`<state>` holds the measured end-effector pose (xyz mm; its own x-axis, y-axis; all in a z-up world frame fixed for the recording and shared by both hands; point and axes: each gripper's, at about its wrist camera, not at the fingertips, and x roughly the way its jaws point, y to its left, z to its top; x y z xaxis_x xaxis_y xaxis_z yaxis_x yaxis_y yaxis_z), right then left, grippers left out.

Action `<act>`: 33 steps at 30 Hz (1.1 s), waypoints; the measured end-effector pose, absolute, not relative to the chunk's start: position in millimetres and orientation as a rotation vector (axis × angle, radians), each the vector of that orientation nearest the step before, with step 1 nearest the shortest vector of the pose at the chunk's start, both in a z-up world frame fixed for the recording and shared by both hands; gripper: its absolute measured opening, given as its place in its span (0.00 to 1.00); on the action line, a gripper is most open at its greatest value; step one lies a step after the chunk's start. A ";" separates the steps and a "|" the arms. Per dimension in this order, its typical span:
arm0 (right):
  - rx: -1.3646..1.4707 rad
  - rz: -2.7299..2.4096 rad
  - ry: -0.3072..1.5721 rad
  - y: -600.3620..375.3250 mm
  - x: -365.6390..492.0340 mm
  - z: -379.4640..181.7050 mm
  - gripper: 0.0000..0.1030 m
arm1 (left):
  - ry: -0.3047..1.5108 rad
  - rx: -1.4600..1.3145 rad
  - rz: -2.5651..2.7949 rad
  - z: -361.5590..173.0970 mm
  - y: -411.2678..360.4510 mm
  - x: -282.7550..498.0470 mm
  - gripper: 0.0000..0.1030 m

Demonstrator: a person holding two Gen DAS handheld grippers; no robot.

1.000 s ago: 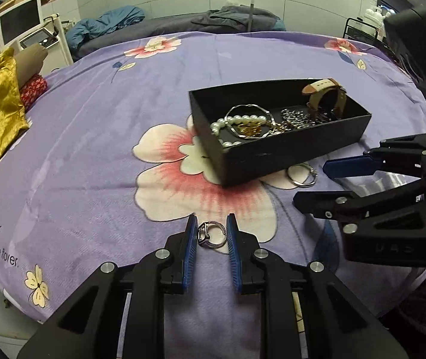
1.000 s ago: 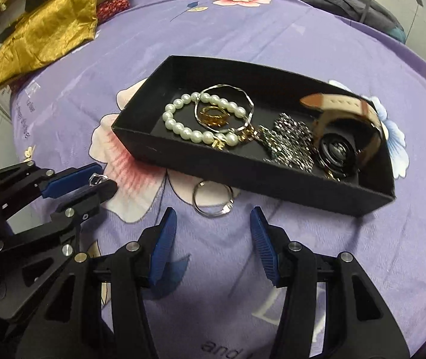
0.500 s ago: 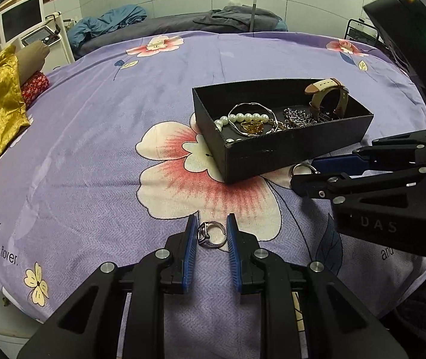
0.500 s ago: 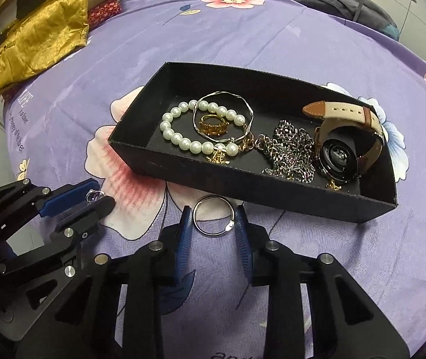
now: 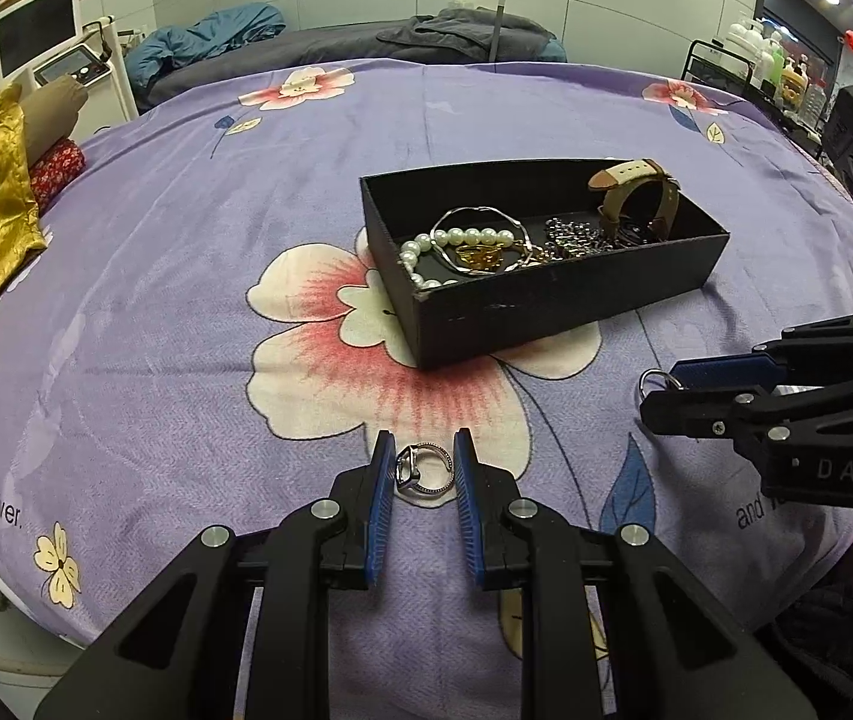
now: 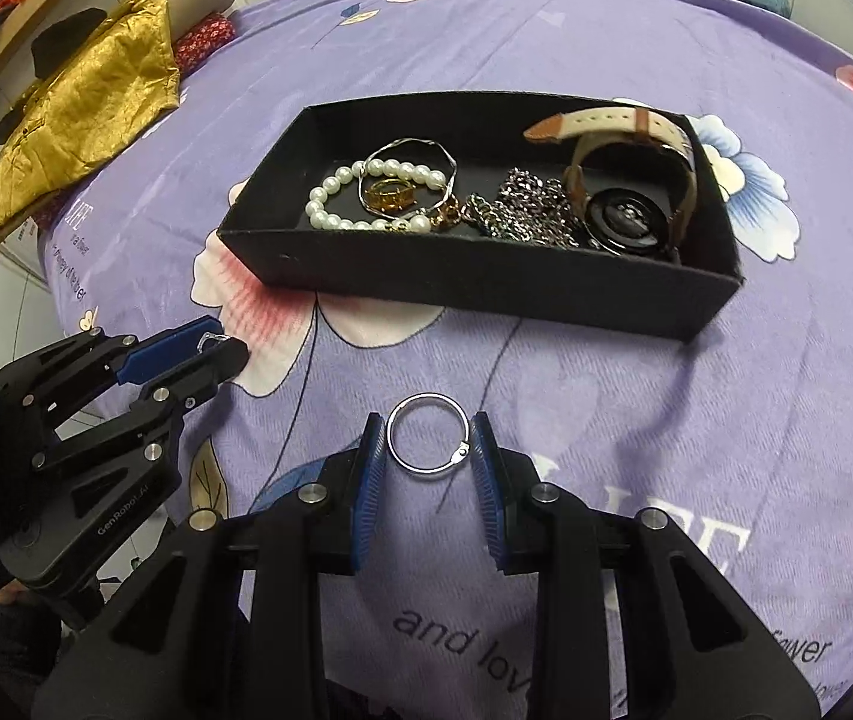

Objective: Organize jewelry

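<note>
Two tools clamped: left tool (image 5: pixel 425 468) on ring (image 5: pixel 422 471), right tool (image 6: pixel 427 444) on hoop (image 6: pixel 428 441); purple floral cloth (image 5: pixel 186 252).

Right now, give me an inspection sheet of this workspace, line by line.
Surface: purple floral bedspread, printed with text along the near edge.
Job's things: black tray holds a pearl bracelet, thin bangle, gold ring, chain and watch.
Clutter: gold fabric at the bed's far left side.
Grippers: left gripper is shut on a small stone ring; right gripper is shut on a large silver ring.
Cables: nothing seen.
Surroundings: screen, dark clothes heaped beyond the bed, rack of bottles.
</note>
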<state>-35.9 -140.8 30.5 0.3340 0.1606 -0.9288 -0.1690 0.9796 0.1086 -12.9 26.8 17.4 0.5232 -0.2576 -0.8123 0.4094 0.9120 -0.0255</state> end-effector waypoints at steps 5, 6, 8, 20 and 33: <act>-0.002 0.203 1.210 -147.7 -40.4 32.3 0.29 | 0.942 0.183 -0.425 18.4 17.4 -15.3 0.19; -0.001 0.200 1.211 -148.4 -40.5 32.3 0.29 | 0.943 0.185 -0.427 18.3 15.8 -15.7 0.19; 0.003 0.195 1.211 -149.4 -39.4 32.8 0.29 | 0.944 0.185 -0.432 18.7 13.0 -16.8 0.19; -0.005 0.155 1.189 -157.6 -37.2 40.3 0.29 | 0.935 0.175 -0.440 26.9 10.2 -14.4 0.19; 0.035 0.180 1.101 -167.2 -31.1 68.1 0.29 | 0.880 0.127 -0.458 54.7 11.0 -5.8 0.19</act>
<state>-31.1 -167.2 68.1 0.4395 0.1623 -0.8834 -0.1275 0.9849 0.1175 -5.8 11.0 54.7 0.5476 -0.3341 -0.7672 0.4371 0.8960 -0.0781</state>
